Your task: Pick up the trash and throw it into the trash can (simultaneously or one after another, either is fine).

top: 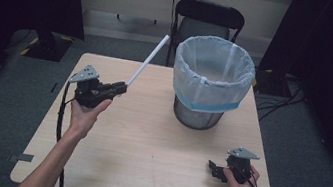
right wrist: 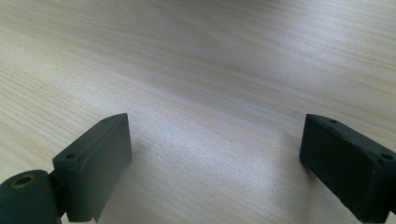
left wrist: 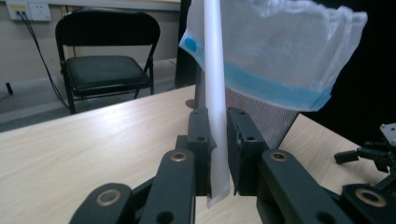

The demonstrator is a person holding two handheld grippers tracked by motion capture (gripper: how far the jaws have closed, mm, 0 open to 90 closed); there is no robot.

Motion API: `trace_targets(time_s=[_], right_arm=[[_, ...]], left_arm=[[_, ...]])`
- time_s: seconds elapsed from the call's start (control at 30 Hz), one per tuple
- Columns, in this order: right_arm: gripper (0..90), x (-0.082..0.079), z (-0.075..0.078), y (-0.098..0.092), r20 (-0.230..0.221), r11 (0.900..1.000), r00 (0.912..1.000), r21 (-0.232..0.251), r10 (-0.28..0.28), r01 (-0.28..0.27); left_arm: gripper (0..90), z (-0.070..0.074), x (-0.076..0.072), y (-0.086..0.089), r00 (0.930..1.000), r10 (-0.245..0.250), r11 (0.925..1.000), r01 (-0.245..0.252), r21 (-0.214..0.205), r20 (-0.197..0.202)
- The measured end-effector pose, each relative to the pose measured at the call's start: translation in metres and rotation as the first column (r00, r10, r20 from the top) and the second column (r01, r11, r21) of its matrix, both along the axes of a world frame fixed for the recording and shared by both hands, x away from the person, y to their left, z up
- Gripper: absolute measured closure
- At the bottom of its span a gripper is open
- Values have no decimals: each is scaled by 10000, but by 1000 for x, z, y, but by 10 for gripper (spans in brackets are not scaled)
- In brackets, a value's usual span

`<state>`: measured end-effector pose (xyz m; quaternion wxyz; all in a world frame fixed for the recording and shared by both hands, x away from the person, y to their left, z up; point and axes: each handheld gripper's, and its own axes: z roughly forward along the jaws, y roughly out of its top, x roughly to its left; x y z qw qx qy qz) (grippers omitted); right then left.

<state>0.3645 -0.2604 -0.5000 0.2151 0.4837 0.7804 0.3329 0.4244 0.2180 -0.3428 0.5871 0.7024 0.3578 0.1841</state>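
The left gripper (top: 122, 87) clamps a long white plastic tube (top: 147, 61) near its bottom end, angled toward one o'clock beside the mesh bin lined with a translucent bag (top: 212, 80). The right gripper (top: 213, 169) rests released — the tube could snag the bag's rim.

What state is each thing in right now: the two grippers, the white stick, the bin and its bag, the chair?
left gripper: shut on the white stick, raised off the table.
white stick: clamped at its lower end, slanting up toward the bin.
right gripper: open, nothing between its jaws, low over the table.
mesh bin: upright on the table.
bin bag: lining the bin, mouth open, folded over the rim.
folding chair: unfolded, seat unoccupied.
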Motion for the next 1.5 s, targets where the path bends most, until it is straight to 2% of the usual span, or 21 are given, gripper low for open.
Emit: trace_targets(time_s=[0.23,0.43,0.73,0.87,1.13,1.5], right_arm=[[84,0,0,0,-2,10000,10000,0,-1,1],[84,0,0,0,-2,10000,10000,-2,0,0],[84,0,0,0,-4,10000,10000,-2,-3,3],[84,0,0,0,-2,10000,10000,-5,-1,1],[84,0,0,0,-2,10000,10000,-2,0,0],[84,0,0,0,-4,10000,10000,-1,0,0]], left_arm=[[808,20,4,1,9993,-147,9998,150,-95,347],[808,37,7,-5,9974,-315,9992,330,-219,654],[808,59,10,-23,9915,-774,9967,796,-170,1042],[808,70,13,-30,9891,-904,9949,950,-346,1165],[808,90,19,-46,9810,-1217,9919,1259,-187,1508],[808,109,35,-76,9726,-1686,9837,1762,-346,1599]])
